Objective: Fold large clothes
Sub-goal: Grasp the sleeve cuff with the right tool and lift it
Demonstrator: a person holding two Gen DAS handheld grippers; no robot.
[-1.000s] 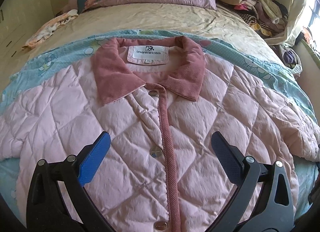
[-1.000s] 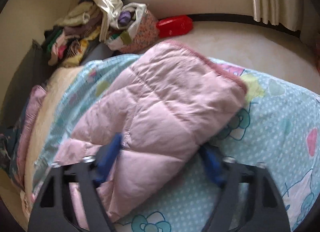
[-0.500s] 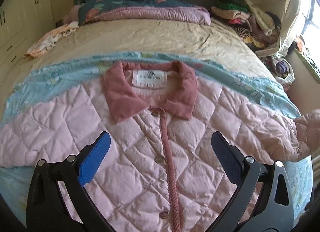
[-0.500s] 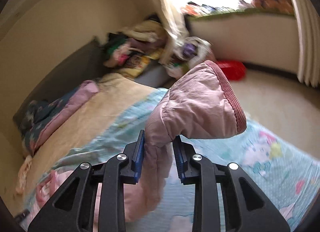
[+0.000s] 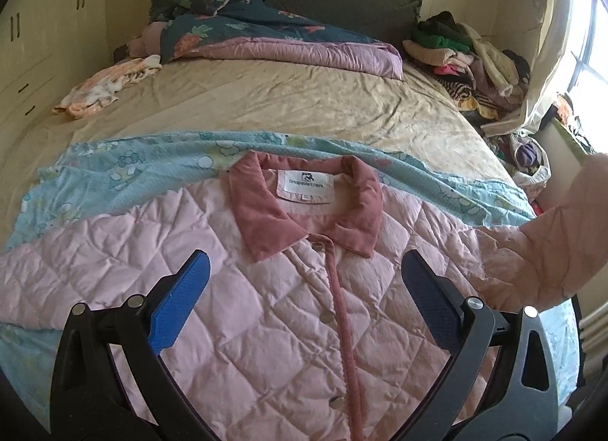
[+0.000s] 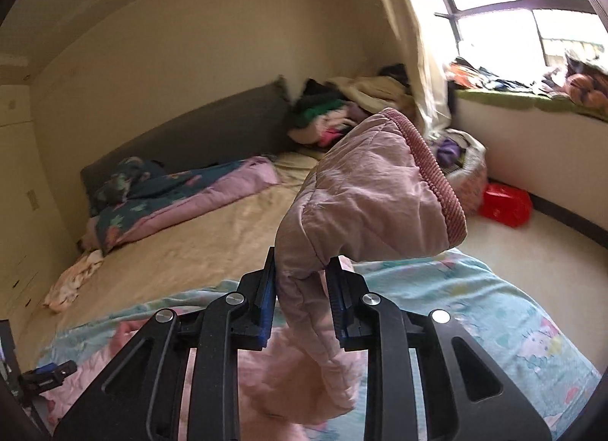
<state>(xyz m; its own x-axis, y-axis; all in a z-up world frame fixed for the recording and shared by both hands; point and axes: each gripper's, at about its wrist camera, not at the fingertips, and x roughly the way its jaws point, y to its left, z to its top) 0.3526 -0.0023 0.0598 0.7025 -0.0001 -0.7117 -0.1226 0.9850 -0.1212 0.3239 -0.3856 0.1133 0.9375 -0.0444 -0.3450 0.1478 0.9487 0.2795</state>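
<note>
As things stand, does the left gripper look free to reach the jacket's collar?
Probably yes. The left gripper is open above the jacket front, and the collar lies flat just ahead with nothing on it. The sleeve held up by the right gripper hangs off to the side.

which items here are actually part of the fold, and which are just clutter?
In the job:
- pink quilted jacket, flat on the blue cartoon sheet
- its sleeve, clamped in the right gripper
- left gripper, open above the jacket front

Lying about:
- clothes pile
- floral quilt
- peach-patterned garment
- red bag on the floor
</note>
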